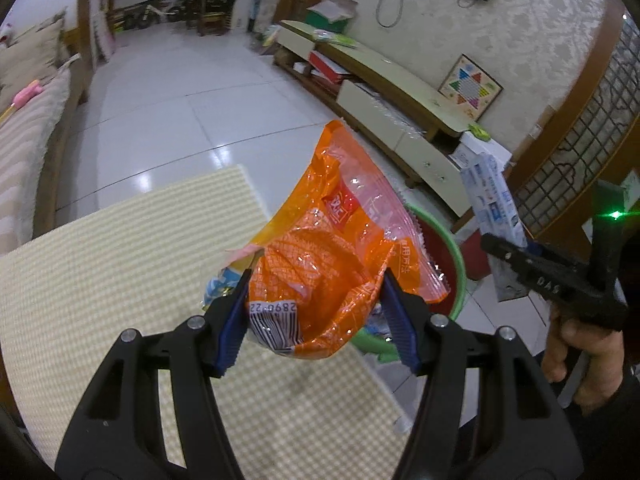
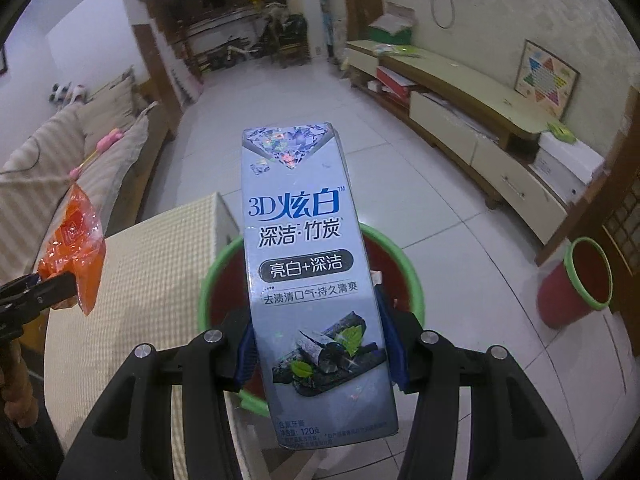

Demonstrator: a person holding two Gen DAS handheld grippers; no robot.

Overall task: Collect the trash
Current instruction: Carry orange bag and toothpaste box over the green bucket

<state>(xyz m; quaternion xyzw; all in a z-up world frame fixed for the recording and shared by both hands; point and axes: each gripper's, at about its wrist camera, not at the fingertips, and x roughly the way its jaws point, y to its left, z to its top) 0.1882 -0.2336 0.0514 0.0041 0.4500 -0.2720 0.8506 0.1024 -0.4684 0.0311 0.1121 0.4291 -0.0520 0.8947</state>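
The right tongs (image 2: 320,340) are clamped on a toothpaste box (image 2: 308,256), which stands upright directly above the green-rimmed bin (image 2: 412,280) beside the table (image 2: 140,280). The left tongs (image 1: 316,312) grip a crumpled orange wrapper (image 1: 332,248) over the table edge, near the bin. The step seems to be dropping; next, opening the right tongs, then bringing the wrapper over the bin.

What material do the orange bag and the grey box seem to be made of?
Orange bag: thin glossy plastic film, probably; it crinkles and has clear patches. Grey box: printed cardboard, likely, with straight folded edges and a shiny holographic diamond on top.
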